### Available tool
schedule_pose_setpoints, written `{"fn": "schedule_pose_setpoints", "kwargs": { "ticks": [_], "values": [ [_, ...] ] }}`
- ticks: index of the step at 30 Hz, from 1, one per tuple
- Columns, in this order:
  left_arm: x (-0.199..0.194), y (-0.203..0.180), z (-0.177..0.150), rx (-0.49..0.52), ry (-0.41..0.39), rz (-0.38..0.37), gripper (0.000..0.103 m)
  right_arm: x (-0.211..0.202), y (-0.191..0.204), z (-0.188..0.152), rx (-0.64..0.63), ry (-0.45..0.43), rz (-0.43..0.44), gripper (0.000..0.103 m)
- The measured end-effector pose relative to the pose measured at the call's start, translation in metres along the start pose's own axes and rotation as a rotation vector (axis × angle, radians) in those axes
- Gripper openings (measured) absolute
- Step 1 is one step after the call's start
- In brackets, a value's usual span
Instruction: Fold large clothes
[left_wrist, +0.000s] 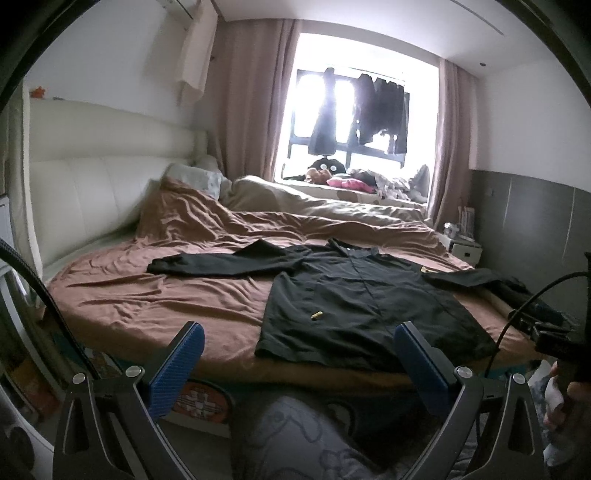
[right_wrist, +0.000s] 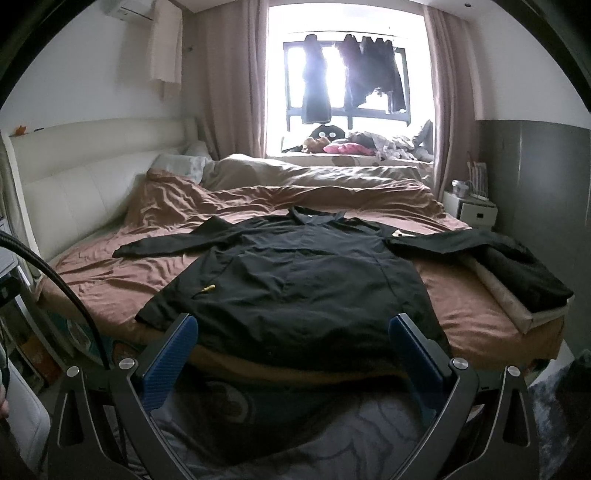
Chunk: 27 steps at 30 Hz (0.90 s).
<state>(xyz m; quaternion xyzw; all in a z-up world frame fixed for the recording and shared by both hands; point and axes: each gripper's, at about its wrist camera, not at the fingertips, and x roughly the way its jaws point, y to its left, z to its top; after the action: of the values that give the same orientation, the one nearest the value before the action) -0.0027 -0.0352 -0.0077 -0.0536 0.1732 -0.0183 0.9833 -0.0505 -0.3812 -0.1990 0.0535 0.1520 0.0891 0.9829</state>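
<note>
Jacket (right_wrist: 295, 280) flat on bed (right_wrist: 110, 288), sleeves spread. Left gripper (left_wrist: 299, 354) and right gripper (right_wrist: 293, 343) both spread wide, empty, short of its hem.

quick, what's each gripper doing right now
Left gripper: open, holding nothing.
Right gripper: open, holding nothing, short of the black jacket.

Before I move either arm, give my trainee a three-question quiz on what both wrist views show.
1. True or false: the black jacket lies spread flat on the bed, sleeves out.
2. The left gripper is: A) shut on the hem, B) open, touching nothing.
3. What small thing shows on the jacket front?

Key: 1 true. 2 B. 3 a yellow zipper pull. The right gripper is open too.
</note>
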Motion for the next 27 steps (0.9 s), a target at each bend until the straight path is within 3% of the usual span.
{"fn": "schedule_pose_setpoints", "kwargs": {
  "ticks": [27],
  "values": [
    [-0.0063,0.0010,-0.0004,0.003,0.003,-0.021,0.103,0.0025,0.0036,0.0013,0.009,0.000,0.004,0.103]
  ]
}}
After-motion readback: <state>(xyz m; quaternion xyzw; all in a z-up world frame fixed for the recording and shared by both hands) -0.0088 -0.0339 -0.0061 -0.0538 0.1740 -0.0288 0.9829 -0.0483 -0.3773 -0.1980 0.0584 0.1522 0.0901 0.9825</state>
